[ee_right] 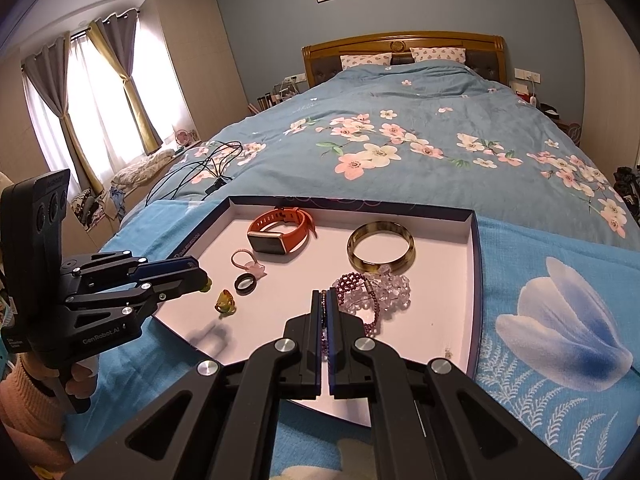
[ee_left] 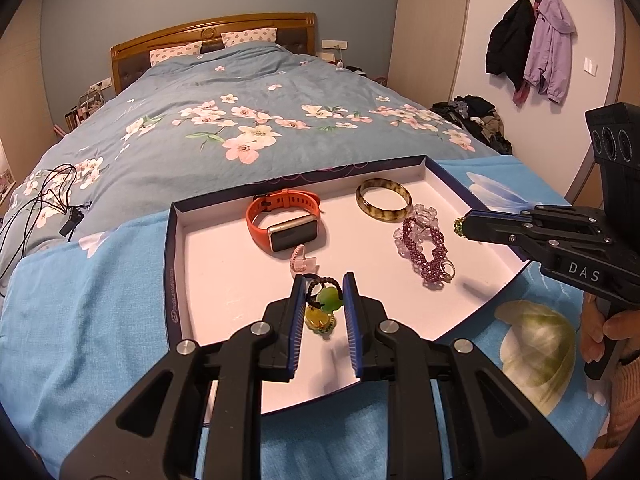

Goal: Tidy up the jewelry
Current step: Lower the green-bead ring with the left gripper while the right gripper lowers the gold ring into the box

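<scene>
A shallow white tray [ee_left: 208,264] [ee_right: 452,236] lies on the bed. In it are an orange watch [ee_left: 280,220] [ee_right: 280,232], a tortoiseshell bangle [ee_left: 383,199] [ee_right: 381,247], a purple bead bracelet [ee_left: 426,248] [ee_right: 352,282] over a clear bead bracelet [ee_left: 424,212] [ee_right: 394,290], a pink ring [ee_left: 299,258] [ee_right: 244,260], a dark ring [ee_right: 244,283] and a yellow pendant [ee_left: 318,318] [ee_right: 225,302]. My left gripper [ee_left: 325,282] [ee_right: 206,280] is open over a green pendant [ee_left: 330,299] on a black cord. My right gripper [ee_right: 325,296] [ee_left: 460,226] is shut on a strand of the purple bead bracelet.
The tray rests on a light blue flowered cloth [ee_left: 80,320] [ee_right: 540,320] over a blue floral duvet [ee_left: 240,120]. Black cables [ee_left: 44,196] [ee_right: 208,168] lie on the bed to the left. Coats [ee_left: 528,44] hang on the right wall.
</scene>
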`<state>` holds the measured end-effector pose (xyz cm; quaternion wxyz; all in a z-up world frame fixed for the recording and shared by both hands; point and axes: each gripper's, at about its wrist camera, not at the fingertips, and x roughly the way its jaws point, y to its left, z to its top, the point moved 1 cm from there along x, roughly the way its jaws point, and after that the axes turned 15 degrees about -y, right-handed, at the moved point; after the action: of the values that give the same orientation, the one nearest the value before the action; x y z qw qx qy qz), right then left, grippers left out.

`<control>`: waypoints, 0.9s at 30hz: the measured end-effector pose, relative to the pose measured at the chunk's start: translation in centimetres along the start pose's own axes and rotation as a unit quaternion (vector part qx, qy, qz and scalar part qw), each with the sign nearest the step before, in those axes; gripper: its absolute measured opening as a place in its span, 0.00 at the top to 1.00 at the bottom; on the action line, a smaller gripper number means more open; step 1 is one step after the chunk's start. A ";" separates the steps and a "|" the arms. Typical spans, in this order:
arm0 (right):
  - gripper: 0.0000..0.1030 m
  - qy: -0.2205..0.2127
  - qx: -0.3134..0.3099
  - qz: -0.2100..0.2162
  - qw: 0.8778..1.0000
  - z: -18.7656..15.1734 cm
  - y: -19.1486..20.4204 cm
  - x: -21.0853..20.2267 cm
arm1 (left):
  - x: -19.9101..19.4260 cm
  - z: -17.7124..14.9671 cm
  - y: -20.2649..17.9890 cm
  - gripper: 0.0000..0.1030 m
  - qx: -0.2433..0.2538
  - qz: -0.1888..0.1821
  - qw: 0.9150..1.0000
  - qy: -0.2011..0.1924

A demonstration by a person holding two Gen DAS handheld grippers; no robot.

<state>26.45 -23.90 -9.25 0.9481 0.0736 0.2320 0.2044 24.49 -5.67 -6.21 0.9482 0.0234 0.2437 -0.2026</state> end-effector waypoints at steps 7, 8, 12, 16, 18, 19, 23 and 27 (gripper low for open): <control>0.99 0.002 0.001 -0.003 1.000 -0.1 -0.3 0.1 | 0.2 -0.1 0.2 0.81 0.000 0.002 1.000 0.002; 0.99 0.003 0.001 -0.003 1.000 -0.1 -0.4 0.1 | 0.2 -0.1 0.2 0.81 -0.001 0.002 1.000 0.002; 0.99 0.003 0.001 -0.003 1.000 -0.2 -0.5 0.1 | 0.5 -0.2 0.3 0.81 -0.001 0.004 1.000 0.004; 0.99 0.004 0.003 -0.005 1.000 -0.3 -0.6 0.3 | 0.7 -0.3 0.4 0.81 -0.001 0.006 1.000 0.006; 0.99 0.005 0.003 -0.007 1.000 -0.3 -0.6 0.3 | 0.7 -0.3 0.4 0.81 0.000 0.007 1.000 0.006; 0.99 0.006 0.004 -0.008 1.000 -0.4 -0.7 0.4 | 0.8 -0.3 0.3 0.81 0.000 0.007 1.000 0.007; 0.99 0.009 0.005 -0.009 1.000 -0.4 -0.9 0.6 | 1.0 -0.4 0.3 0.81 0.000 0.009 1.000 0.010; 0.99 0.012 0.008 -0.010 1.000 -0.3 -0.7 0.9 | 1.3 -0.5 0.3 0.81 0.000 0.012 1.000 0.013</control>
<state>27.30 -24.18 -10.03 0.9468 0.0765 0.2452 0.1940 25.41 -5.86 -7.31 0.9471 0.0288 0.2562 -0.1912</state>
